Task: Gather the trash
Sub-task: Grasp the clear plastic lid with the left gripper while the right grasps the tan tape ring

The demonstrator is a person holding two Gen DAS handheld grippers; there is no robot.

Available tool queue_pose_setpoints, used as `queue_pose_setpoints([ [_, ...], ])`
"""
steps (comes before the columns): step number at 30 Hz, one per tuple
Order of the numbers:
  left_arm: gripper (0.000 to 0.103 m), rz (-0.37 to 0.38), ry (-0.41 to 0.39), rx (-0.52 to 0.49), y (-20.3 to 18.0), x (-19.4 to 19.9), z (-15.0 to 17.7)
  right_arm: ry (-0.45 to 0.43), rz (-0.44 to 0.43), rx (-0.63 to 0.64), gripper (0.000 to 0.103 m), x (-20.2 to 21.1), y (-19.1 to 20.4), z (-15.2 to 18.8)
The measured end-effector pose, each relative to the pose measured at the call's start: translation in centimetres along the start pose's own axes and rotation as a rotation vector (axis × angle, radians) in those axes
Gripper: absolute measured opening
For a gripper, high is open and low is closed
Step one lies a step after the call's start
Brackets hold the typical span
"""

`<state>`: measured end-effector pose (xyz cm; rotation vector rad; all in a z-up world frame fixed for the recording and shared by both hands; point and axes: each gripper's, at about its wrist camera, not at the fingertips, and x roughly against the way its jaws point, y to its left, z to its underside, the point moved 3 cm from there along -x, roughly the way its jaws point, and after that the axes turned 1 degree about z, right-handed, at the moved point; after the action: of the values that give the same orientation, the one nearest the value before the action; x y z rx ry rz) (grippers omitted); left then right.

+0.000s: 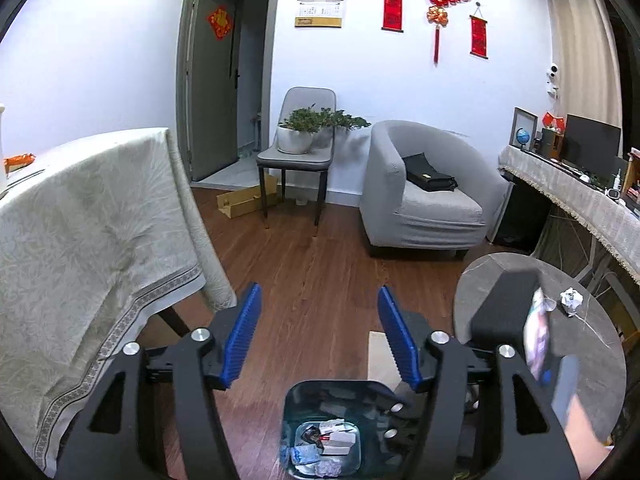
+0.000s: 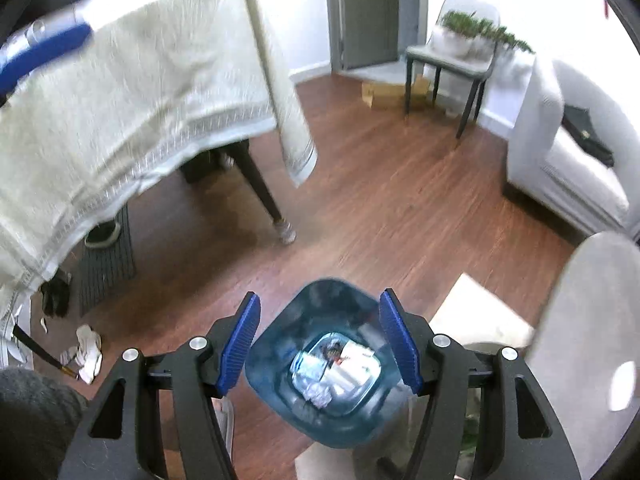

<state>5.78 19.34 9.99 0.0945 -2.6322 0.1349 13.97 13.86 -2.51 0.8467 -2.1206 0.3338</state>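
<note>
Trash is sitting in two places: a heap of wrappers in the blue bin [image 2: 326,364], and one crumpled paper ball [image 1: 571,300] alone on the round grey table [image 1: 600,360] at the right of the left wrist view. You are holding your right gripper [image 2: 320,344] over the bin, jaws spread wide and empty, the bin's mouth showing between the blue pads. Your left gripper [image 1: 320,340] is also hanging open with nothing in it, above the bin's far edge. The paper ball is lying right of both grippers, and the right one looks nearer, so the reach should probably go rightward. The ball has no clear long axis. In the left view, a blurred pale shape beside the right gripper's body is hard to make out. The bin's contents are smeared by blur.
</note>
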Motion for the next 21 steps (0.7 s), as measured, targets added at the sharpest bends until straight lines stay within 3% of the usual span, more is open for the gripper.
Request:
queue_pose_setpoints([
  [9,0.073,0.082,0.027,-0.034,-5.2,-2.0,0.3,-0.127,0.118,-0.105,0.075,6.0,-6.9,-0.4],
  [15,0.078,0.142,0.056,-0.09,-9.3,-3.6,1.3,-0.156,0.219,-0.218,0.078,8.5,-13.2,1.4],
  [21,0.081,0.252,0.138,-0.18,-14.5,-6.7,3.1,-0.165,0.327,-0.313,0.081,10.2,-18.4,3.9],
])
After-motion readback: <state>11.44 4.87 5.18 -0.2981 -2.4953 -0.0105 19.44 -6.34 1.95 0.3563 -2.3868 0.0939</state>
